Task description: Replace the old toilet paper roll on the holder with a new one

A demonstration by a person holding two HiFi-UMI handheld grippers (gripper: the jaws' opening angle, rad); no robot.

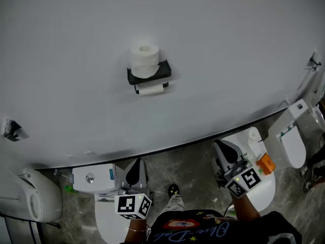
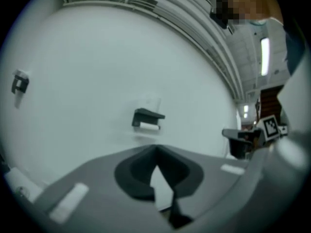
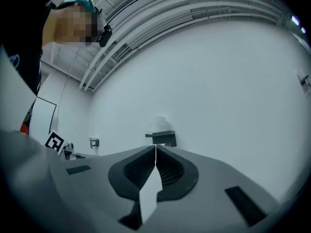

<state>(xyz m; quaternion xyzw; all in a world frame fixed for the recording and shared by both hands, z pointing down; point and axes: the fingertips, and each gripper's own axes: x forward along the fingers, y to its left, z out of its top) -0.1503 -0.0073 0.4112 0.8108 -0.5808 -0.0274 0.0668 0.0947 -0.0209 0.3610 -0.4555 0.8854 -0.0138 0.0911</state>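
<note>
Left tongs (image 1: 134, 171) and right tongs (image 1: 225, 151) sit closed, empty, well apart from the black wall-mounted holder (image 1: 149, 76); best open one, then approach its nearly spent white roll (image 1: 150, 89) squarely.

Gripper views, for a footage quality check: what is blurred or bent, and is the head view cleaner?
Left gripper view: fisheye, black corners, left tongs soft, holder sharper. Right gripper view: same bending, right tongs crisper. Head view: even light, upright toilet paper roll sharp, wall base bowed.
</note>
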